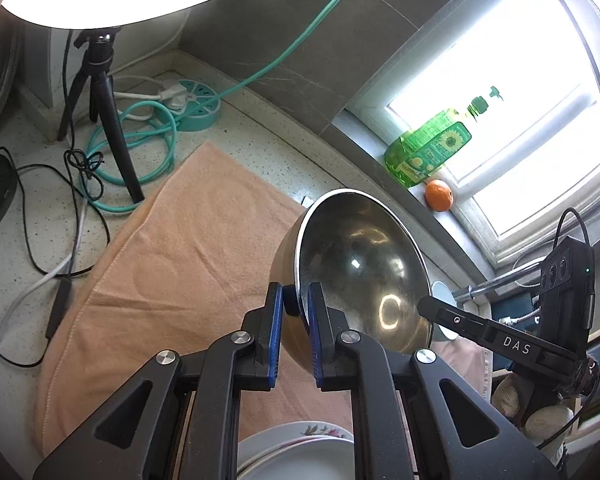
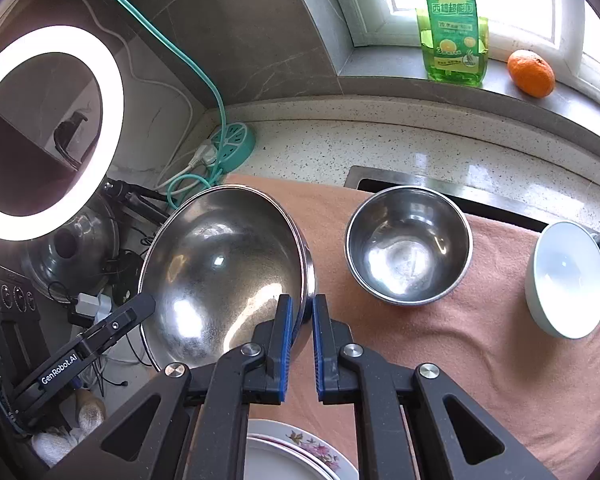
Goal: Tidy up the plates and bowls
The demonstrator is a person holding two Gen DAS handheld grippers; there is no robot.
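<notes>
Bowls, three, plates, two stacked

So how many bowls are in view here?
3: a large steel bowl held up at its rim by both grippers, a smaller steel bowl on the towel, a white bowl at its right. Others may be hidden.

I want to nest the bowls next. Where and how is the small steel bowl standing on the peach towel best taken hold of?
Grip the small round stainless steel bowl by its thin rim, at the near edge, coming from above with one finger inside the wall and one outside. It stands upright and open on the peach towel, apart from the pale blue bowl, so the rim is free all round; its curved sides would probably slip.
</notes>
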